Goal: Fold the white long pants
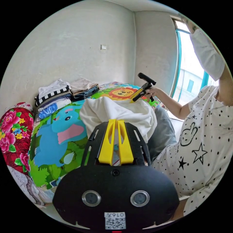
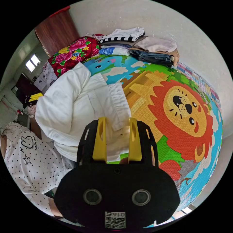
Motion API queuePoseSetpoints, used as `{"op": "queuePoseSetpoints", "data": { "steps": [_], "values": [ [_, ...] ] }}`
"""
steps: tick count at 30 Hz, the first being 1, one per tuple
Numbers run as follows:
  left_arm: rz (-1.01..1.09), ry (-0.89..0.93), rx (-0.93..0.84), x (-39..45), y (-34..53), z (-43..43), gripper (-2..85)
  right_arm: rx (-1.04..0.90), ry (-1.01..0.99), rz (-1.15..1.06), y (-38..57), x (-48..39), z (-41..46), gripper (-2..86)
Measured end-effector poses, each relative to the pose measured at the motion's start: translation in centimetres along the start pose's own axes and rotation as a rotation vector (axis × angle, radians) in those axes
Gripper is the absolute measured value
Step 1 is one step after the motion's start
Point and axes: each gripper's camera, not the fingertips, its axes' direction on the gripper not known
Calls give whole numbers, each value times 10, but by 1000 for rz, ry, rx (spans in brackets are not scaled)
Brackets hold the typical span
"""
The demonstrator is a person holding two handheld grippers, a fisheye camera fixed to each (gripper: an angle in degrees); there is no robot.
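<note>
The white long pants [image 2: 80, 106] lie bunched in a thick heap on the cartoon play mat [image 2: 184, 114], filling the left-centre of the right gripper view, with a flat panel and a pocket seam spread toward the mat's lion picture [image 2: 184, 109]. In the left gripper view the same pants [image 1: 119, 112] rise as a rounded mound at mid-frame, just above that view's own jaws.

The left gripper [image 1: 116, 125] has its yellow jaws drawn together, with only a thin slit between them, and white cloth sits at their tips; whether the cloth is pinched there cannot be told. The right gripper [image 2: 117, 121] has its jaws spread apart, the edge of the pants lying between them without either jaw pressing on it. In the left gripper view it [image 1: 136, 95] appears beyond the mound, held in a hand [image 1: 151, 92] just over the cloth's far edge.

A stack of folded clothes [image 1: 60, 93] stands at the mat's far side against the wall. A floral cushion [image 1: 14, 131] lies at the left edge. The person's dotted shirt [image 1: 201, 145] fills the right side.
</note>
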Motion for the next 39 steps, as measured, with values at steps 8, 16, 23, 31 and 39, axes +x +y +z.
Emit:
{"op": "queuePoseSetpoints", "data": {
  "steps": [8, 16, 23, 31, 39],
  "values": [
    [-127, -41, 175, -22, -22, -25, -9, 112, -24, -182, -12, 4, -46, 63],
    [-93, -530, 167, -71, -135, -121, -9, 325, 39, -372, -79, -40, -155, 62],
    [-12, -815, 195, -65, -250, -209, -9, 612, 146, -346, -98, -70, -258, 59],
    [187, -791, 143, -37, -333, -121, -9, 729, 395, -179, -27, -44, -339, 39],
    [283, -383, 160, -29, -399, 47, -6, 734, 626, 92, 88, 10, -380, 38]
  ]
}}
